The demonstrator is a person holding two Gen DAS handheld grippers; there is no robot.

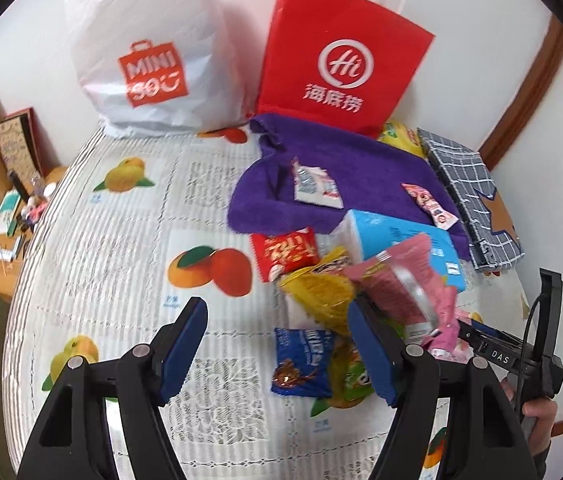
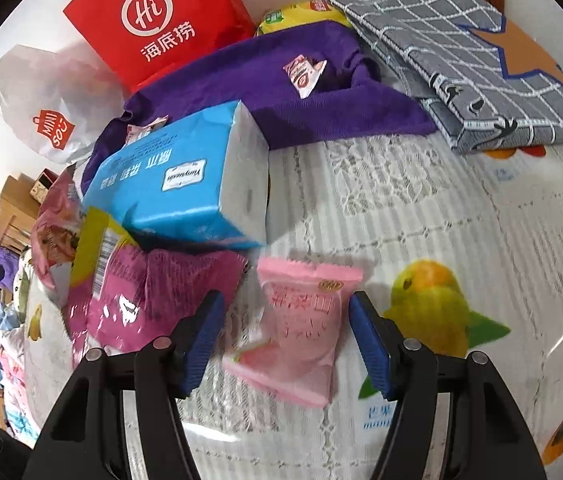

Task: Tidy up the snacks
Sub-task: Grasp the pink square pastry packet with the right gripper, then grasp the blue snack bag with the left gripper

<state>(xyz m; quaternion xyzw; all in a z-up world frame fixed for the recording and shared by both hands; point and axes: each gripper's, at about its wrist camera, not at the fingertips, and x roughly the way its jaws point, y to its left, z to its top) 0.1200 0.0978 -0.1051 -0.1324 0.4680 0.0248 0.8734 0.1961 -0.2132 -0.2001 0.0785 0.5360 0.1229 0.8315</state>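
Snack packets lie in a heap on the fruit-print table: a red packet (image 1: 283,254), a yellow one (image 1: 317,292), a blue one (image 1: 301,362), a green one (image 1: 351,376) and a larger pink bag (image 1: 397,284). My left gripper (image 1: 277,340) is open and empty above the table, left of the heap. My right gripper (image 2: 285,340) is open, its jaws on either side of a small pink snack packet (image 2: 301,328) lying flat on the cloth, not closed on it. A magenta bag (image 2: 145,300) lies just to its left. Two small sachets (image 1: 315,186) (image 1: 429,204) rest on a purple towel (image 1: 345,176).
A blue tissue pack (image 2: 185,184) lies behind the heap. A red paper bag (image 1: 341,60) and a white Miniso bag (image 1: 145,56) stand at the wall. A folded grey checked cloth (image 2: 465,64) lies at the right. A cluttered low desk (image 1: 1,232) stands left of the table.
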